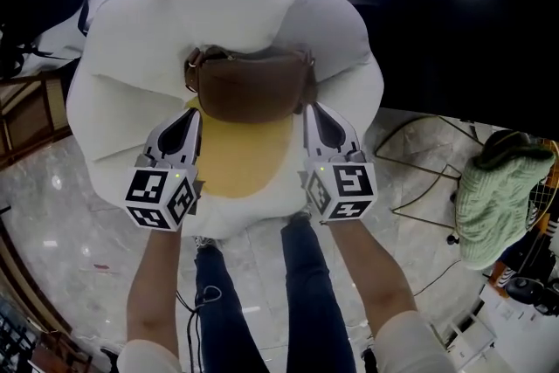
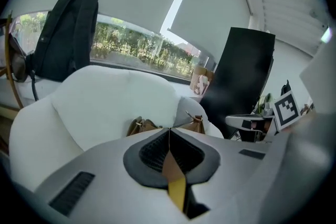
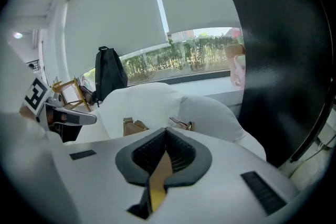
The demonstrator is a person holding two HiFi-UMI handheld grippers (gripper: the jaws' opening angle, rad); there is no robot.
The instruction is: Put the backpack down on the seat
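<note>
My left gripper (image 1: 194, 114), jaws pressed together, flanks the brown backpack (image 1: 249, 87), smooth leather, I think. The backpack lies at the yellow cushion's (image 1: 244, 166) back edge on the puffy white seat (image 1: 113, 100). My right gripper (image 1: 309, 109) is likewise closed.

A lounge-like room is shown; whether it belongs to a home or an office cannot be told. A white cushioned armchair (image 1: 227, 4) with a yellow seat is set on a polished marble floor (image 1: 61, 214). At the far side, a wide window (image 2: 142, 47) onto greenery is hung with roller blinds (image 3: 115, 13). A wooden chair (image 3: 71, 92) is seen at the left and a wire-frame stand (image 1: 428, 188) at the right.
</note>
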